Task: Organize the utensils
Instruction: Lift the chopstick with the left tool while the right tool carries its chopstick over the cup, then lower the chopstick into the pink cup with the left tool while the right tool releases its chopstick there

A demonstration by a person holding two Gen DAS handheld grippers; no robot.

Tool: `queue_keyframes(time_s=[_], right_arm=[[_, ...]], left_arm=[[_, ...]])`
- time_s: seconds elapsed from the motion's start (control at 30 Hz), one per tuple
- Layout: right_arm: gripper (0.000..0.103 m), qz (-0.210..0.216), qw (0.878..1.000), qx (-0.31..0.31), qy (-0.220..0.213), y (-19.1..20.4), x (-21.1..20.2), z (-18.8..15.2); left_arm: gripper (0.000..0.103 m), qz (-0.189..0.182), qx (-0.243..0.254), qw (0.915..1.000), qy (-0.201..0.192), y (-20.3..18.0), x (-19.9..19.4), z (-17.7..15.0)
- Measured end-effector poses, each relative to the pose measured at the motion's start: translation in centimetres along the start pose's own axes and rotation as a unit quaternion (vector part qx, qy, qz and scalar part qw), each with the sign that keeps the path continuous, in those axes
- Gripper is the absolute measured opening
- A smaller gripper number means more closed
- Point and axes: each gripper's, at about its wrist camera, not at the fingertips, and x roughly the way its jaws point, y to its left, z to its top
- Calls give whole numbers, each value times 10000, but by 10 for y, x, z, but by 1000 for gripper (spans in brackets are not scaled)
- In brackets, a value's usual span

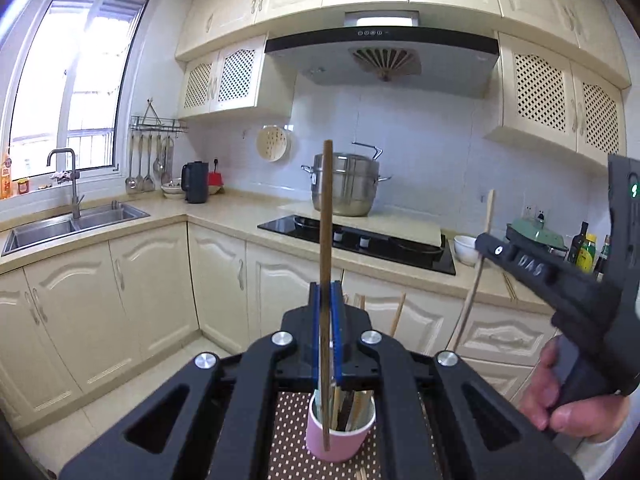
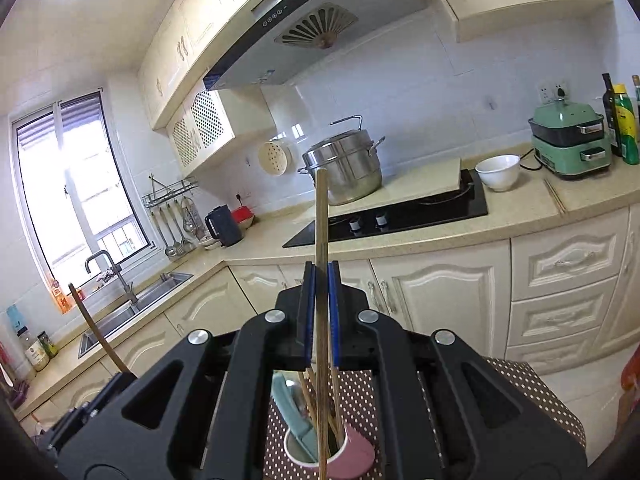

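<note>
Both grippers' blue fingers (image 1: 317,320) are clamping one chopstick each: left gripper (image 1: 327,312) pinching a dark chopstick (image 1: 326,220), right gripper (image 2: 321,312) a pale chopstick (image 2: 321,220), both standing upright at frame centre. Below, a pink cup (image 1: 340,442) is sitting on a dotted mat (image 1: 288,440), holding more chopsticks and utensils.

A pink cup (image 1: 340,438) stands on a brown cloth (image 1: 290,432) with white polka dots. The dark brown chopstick (image 1: 326,240) contrasts with the pale tan chopstick (image 2: 321,240); blue pads (image 2: 334,312) line black fingers.
</note>
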Motion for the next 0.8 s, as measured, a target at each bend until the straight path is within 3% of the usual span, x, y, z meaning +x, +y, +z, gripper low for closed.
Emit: queue_keyframes(time_s=[0.43, 0.8], right_arm=[[7, 73, 9998, -175, -36, 5, 51, -18], [7, 40, 9991, -183, 380, -1, 78, -47]], left_arm=[[5, -51, 40, 9996, 273, 1, 53, -5], [5, 40, 158, 9978, 643, 4, 81, -29]])
